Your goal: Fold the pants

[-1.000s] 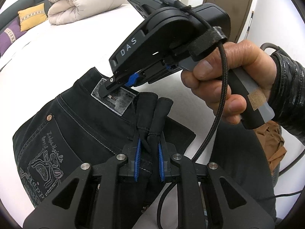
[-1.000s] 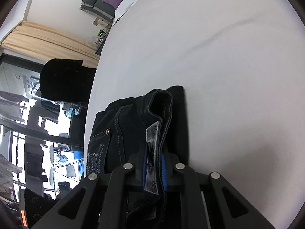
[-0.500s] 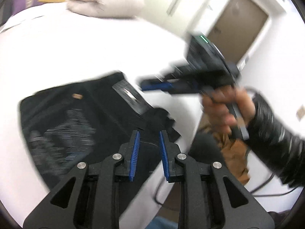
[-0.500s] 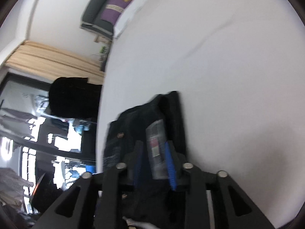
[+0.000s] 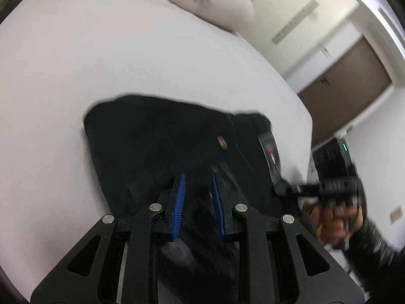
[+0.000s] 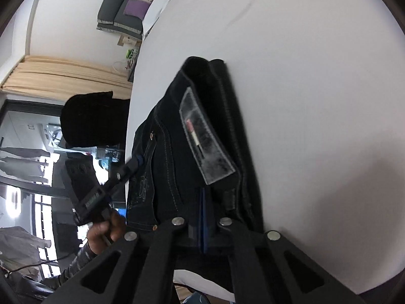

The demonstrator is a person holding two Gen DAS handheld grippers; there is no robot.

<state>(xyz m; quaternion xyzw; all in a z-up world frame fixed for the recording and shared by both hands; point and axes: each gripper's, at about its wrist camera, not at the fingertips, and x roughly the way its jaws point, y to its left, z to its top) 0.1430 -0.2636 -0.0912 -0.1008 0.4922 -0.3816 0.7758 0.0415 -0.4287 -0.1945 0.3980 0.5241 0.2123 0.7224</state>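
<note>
With black jeans (image 5: pixel 162 147) folded near the bed (image 5: pixel 76 63) edge: left gripper (image 5: pixel 197 197) narrowly parted, empty; right gripper (image 6: pixel 203 221) closed, empty, likely withdrawn.

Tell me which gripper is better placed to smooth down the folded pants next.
Probably the left gripper: it hangs over the middle of the folded black pants with its blue fingers apart and nothing between them. The right gripper is shut and sits at the waistband edge near the grey label.

left gripper (image 5: pixel 197 200) jaws slightly parted (nothing pinched) | right gripper (image 6: pixel 203 224) jaws closed, empty
</note>
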